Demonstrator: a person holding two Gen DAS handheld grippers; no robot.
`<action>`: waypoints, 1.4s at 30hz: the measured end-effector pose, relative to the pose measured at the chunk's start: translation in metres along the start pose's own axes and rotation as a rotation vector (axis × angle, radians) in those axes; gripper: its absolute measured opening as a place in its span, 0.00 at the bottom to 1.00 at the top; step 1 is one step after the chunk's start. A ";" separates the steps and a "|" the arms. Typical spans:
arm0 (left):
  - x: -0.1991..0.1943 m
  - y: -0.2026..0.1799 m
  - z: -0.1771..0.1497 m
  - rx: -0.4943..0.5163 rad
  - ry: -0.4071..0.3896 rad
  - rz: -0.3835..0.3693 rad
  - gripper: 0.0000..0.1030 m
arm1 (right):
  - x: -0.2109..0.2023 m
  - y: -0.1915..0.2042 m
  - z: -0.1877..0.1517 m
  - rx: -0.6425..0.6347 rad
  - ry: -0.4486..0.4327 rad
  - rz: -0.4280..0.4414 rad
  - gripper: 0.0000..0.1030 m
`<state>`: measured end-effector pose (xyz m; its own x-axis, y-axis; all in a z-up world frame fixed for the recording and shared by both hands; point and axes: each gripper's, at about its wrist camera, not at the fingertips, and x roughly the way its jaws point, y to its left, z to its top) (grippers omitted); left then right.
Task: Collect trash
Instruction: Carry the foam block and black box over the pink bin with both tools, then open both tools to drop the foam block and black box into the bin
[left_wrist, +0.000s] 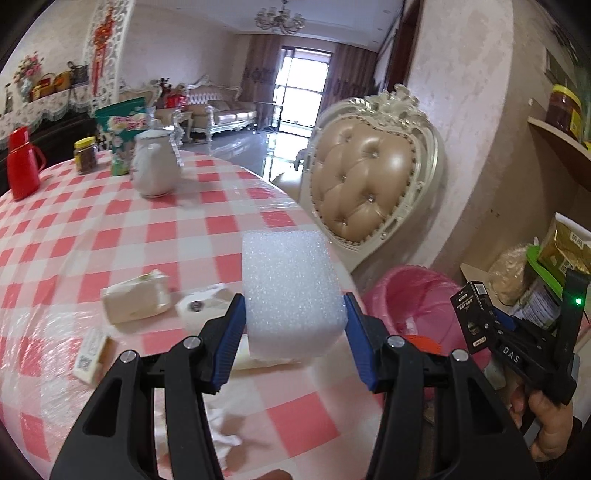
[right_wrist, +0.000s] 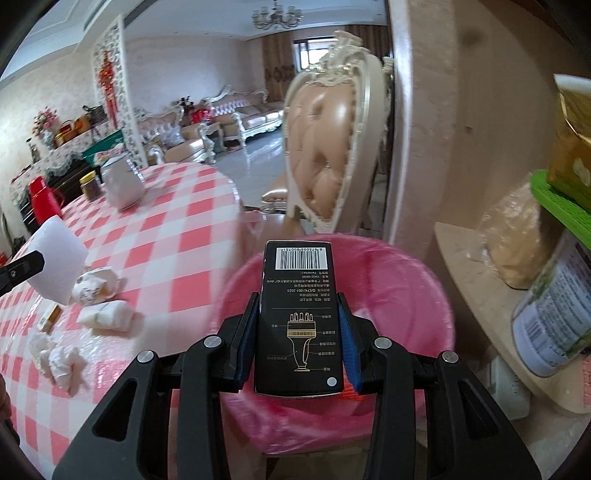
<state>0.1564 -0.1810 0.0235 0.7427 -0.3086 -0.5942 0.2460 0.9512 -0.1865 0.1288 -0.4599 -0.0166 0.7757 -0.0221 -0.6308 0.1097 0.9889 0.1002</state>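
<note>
Right gripper (right_wrist: 300, 343) clamped tight on a black carton (right_wrist: 298, 317), barcode end forward, held over the pink-lined trash bin (right_wrist: 406, 295) just off the table (right_wrist: 177, 251) edge. Left gripper (left_wrist: 294, 325) closed on a white foam block (left_wrist: 290, 288) above the checked cloth, near that same edge. Further back on the table: crumpled tissues (right_wrist: 59, 360), small cartons (left_wrist: 136, 297), a white kettle (left_wrist: 153, 166), a red flask (left_wrist: 22, 164).

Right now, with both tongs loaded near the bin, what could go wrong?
1. The black box stands tall in the right tongs; it might tip out short of the pink bin.
2. The foam block, held in the left tongs, is above the table, not the bin; releasing now would likely miss.
</note>
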 end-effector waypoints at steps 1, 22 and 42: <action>0.003 -0.004 0.001 0.007 0.002 -0.007 0.50 | 0.000 -0.003 -0.001 0.004 0.000 -0.006 0.38; 0.077 -0.114 0.013 0.144 0.084 -0.187 0.50 | 0.016 -0.057 -0.008 0.074 0.024 -0.063 0.38; 0.111 -0.148 0.017 0.164 0.143 -0.263 0.68 | 0.022 -0.060 -0.007 0.081 0.029 -0.068 0.52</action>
<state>0.2133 -0.3563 -0.0021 0.5490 -0.5276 -0.6483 0.5228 0.8219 -0.2261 0.1347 -0.5182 -0.0419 0.7462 -0.0835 -0.6605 0.2126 0.9701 0.1174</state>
